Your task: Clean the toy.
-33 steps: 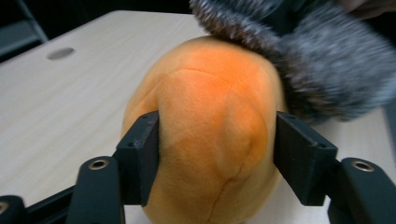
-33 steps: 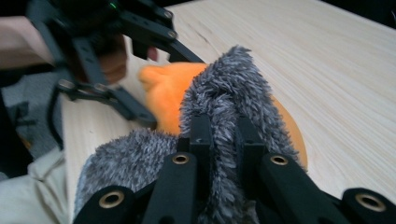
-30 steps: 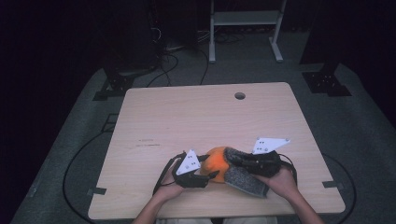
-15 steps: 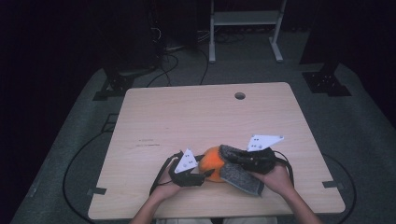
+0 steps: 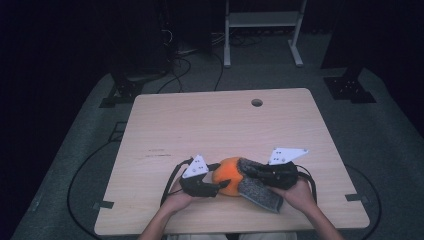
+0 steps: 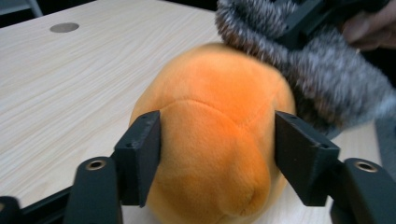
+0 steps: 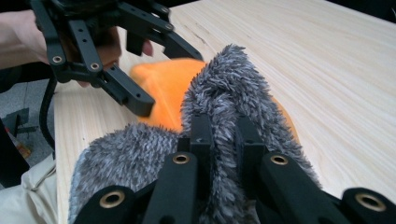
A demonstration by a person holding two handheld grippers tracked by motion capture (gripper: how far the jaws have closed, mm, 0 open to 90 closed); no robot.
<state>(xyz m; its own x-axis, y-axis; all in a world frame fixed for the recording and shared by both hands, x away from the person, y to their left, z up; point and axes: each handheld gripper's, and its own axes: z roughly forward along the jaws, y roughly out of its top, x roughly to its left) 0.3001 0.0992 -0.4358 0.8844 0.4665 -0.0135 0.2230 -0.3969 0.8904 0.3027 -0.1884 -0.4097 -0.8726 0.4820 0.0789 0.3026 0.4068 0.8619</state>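
Pinching a fold of the grey fuzzy cloth (image 7: 233, 93) between nearly closed jaws, the right tool (image 7: 223, 135) is laying it over the top of the orange plush toy (image 6: 215, 140). Straddling that toy from the other side, the left tool (image 6: 217, 154) is standing partly open, its jaws having just been widening, one at each flank of the plush. Sitting near the front edge of the wooden bench (image 5: 210, 120), the toy is lying between the two tools.

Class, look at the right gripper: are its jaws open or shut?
Shut: the right gripper pinches a fold of the grey fuzzy cloth, draped against the orange plush.
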